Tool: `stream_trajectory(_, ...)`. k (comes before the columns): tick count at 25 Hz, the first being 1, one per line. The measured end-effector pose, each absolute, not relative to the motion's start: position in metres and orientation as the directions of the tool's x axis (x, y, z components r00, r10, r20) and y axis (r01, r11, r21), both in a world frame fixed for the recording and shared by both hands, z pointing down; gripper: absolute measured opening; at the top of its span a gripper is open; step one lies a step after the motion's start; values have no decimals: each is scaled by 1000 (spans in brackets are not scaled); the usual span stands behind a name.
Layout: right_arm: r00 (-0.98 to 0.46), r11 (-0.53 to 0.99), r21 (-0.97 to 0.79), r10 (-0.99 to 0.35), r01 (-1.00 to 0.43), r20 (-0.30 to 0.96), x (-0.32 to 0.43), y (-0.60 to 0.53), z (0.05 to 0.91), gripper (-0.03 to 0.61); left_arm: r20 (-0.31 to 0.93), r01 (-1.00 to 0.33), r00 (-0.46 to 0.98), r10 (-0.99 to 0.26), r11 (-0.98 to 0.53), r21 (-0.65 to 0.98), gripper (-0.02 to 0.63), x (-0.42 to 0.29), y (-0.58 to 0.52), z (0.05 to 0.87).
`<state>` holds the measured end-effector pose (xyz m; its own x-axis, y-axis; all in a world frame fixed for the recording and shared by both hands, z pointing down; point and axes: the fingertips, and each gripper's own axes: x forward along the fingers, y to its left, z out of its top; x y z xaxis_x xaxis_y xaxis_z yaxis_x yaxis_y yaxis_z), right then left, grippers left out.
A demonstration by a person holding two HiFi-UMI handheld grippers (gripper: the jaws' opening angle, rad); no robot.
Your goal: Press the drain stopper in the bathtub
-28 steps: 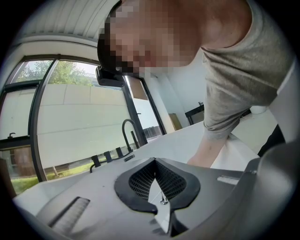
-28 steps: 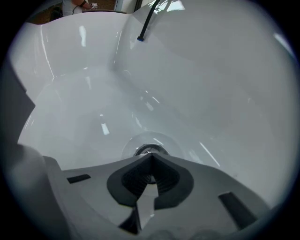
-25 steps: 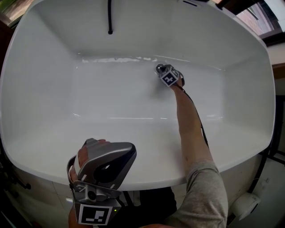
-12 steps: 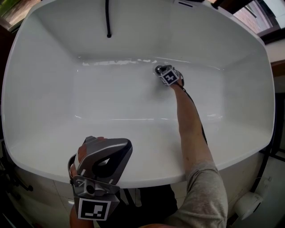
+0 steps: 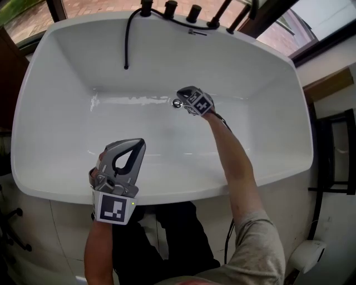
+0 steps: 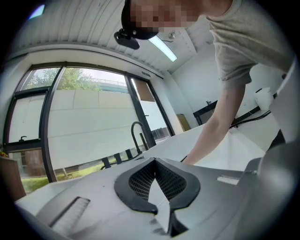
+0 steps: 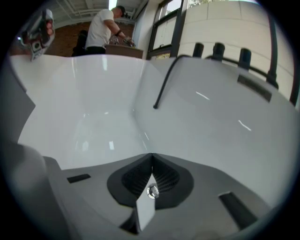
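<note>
Right gripper [image 5: 184, 96]: your jaws closed, empty, tips just beside the round chrome drain stopper [image 5: 177, 103] on the white bathtub [image 5: 267, 111] floor | step: lining up | next: centre over it, press down | left gripper [image 5: 130, 146]: closed, idle

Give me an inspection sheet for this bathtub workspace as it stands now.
Surface: white bathtub, basin glossy and bare.
Job's things: drain stopper on the tub floor by the far wall; pressed or not, cannot tell.
Clutter: nothing seen.
Grippers: right gripper shut, down at the stopper, contact unclear; left gripper shut, empty, by the near rim.
Cables: black hose hanging down the far wall; thin cable along the right arm.
Surroundings: taps on the far rim; windows; another person in the background.
</note>
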<state>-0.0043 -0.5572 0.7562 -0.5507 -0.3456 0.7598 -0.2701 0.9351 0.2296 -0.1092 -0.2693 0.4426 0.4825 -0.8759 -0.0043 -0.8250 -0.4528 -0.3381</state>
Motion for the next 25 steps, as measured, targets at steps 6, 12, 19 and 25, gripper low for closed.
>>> stream_trajectory(6,-758,930,318,-342,-187,556,-21,-461,554,0,24,-839,457,-889,-440,-321,8,-116,-286,461)
stream_trajectory(12,-894,912,394,-270,-118,357,-14,-295,378,0,-24,-867,421,-907,-395,-305,8,-137,-282,448)
stream_trajectory(19,-970,851,490,-240,-189,43,31,-114,238,0,-270,-892,414,-869,-328,-312,8,-114,-195,308)
stream_trajectory(25,-968,826,508,-241,-244,-74,66,3,195,0,-390,-838,540,-746,-435,-329,8,-58,-56,217)
